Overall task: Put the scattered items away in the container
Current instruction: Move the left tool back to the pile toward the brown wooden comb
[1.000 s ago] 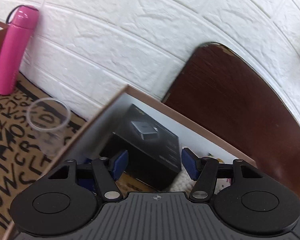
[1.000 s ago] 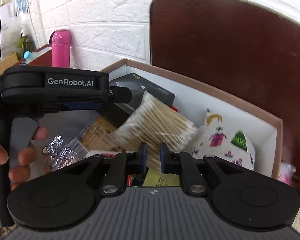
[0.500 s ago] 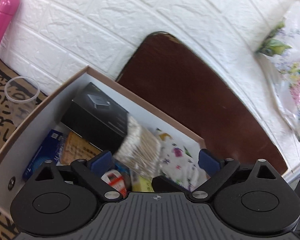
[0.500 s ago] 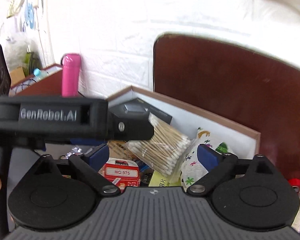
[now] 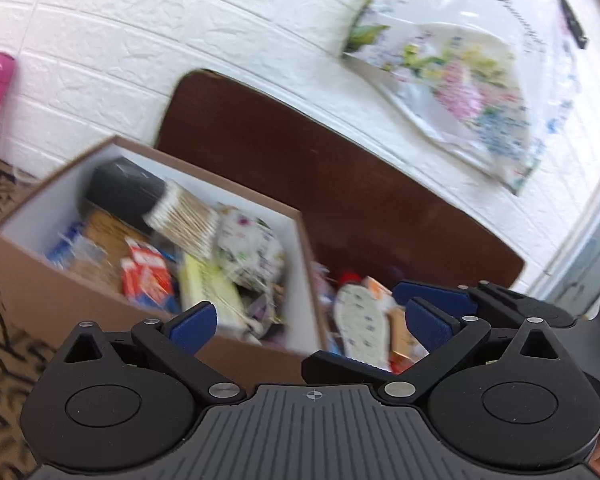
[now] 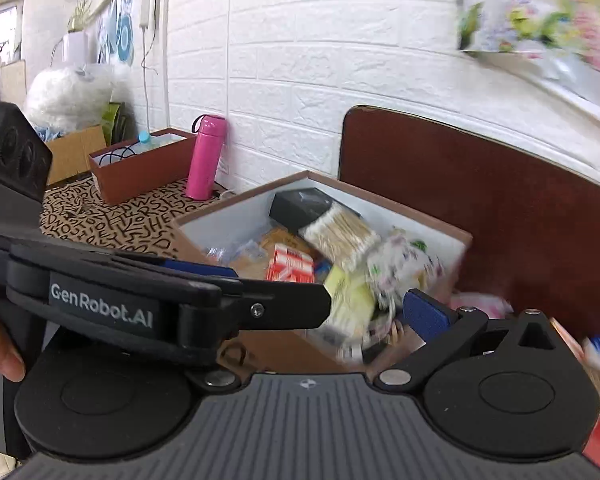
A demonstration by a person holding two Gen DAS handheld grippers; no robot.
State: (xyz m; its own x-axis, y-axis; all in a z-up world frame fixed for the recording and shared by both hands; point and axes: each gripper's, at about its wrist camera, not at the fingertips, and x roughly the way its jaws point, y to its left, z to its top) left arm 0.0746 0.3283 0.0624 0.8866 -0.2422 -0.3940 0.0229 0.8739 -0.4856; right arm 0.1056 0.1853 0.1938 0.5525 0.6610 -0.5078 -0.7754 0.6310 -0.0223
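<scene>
Left gripper and right gripper both gape wide, holding nothing, just above the box's near rim; cotton swab pack sits inside, loose bits beside its right wall.

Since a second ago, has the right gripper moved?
Yes. The right gripper let go of the swabs, opened and backed away from the box.

"GenRobot.AI" on left gripper, scattered black letters on tablecloth
</scene>
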